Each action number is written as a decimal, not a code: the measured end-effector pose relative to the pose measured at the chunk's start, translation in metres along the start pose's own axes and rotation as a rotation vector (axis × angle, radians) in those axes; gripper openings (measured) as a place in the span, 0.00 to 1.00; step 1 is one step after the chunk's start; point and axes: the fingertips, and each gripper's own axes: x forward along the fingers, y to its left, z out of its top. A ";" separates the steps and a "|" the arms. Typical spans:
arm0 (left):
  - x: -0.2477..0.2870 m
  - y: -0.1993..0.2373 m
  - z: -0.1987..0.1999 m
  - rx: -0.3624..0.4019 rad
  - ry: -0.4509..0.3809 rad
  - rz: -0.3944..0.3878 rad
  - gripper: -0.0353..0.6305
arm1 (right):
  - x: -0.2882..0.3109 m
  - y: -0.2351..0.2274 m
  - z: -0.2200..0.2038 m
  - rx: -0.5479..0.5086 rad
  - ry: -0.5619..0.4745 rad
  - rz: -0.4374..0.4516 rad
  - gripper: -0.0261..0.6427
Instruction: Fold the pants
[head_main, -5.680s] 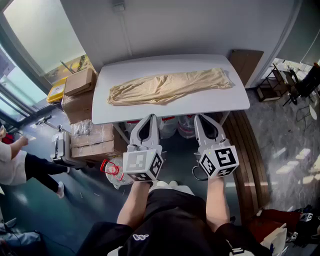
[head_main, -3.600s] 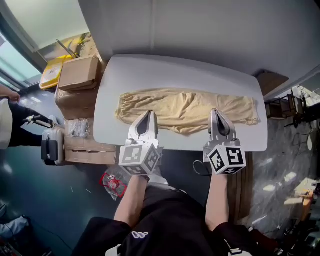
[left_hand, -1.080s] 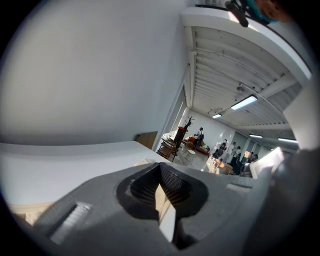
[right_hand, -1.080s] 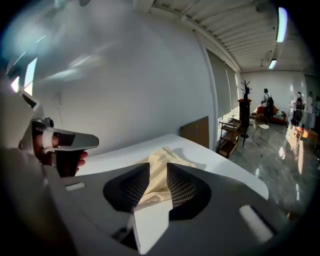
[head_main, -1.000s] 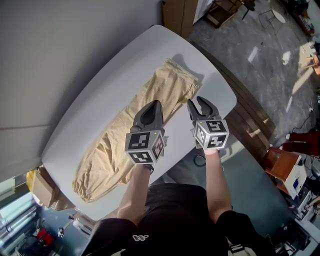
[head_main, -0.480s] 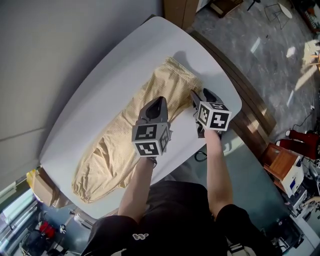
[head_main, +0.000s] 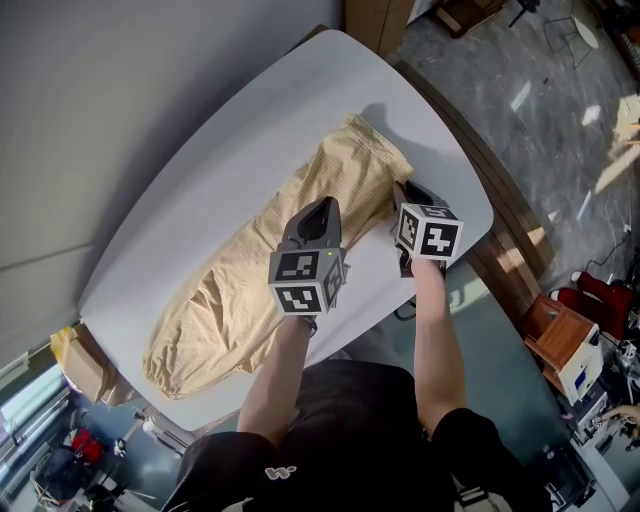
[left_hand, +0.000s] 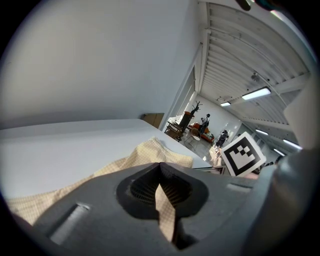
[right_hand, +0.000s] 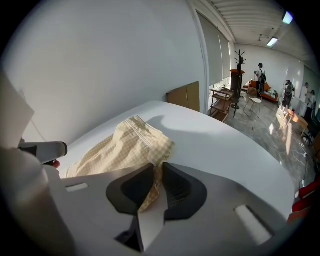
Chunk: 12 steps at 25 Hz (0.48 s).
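One left gripper (head_main: 325, 204) and one right gripper (head_main: 402, 190), jaws just closing, pinch the single pants (head_main: 240, 290) on one table (head_main: 190, 170).

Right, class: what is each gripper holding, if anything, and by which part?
The pants: left gripper pinches fabric partway along; right gripper, its jaws having just been closing, pinches the near edge by the far end.

Pale yellow, finely checked pants (head_main: 240, 280); white table (head_main: 190, 180); grey left tool (head_main: 325, 205) and right tool (head_main: 402, 190) with black-and-white square markers.
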 end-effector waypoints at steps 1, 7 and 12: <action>-0.002 0.001 0.001 -0.003 -0.003 0.004 0.06 | -0.001 0.000 0.001 0.000 -0.003 -0.002 0.13; -0.018 0.011 0.008 0.010 -0.041 0.021 0.06 | -0.026 0.015 0.021 -0.111 -0.074 -0.019 0.12; -0.046 0.019 0.017 -0.014 -0.086 0.038 0.06 | -0.052 0.042 0.041 -0.207 -0.135 -0.014 0.12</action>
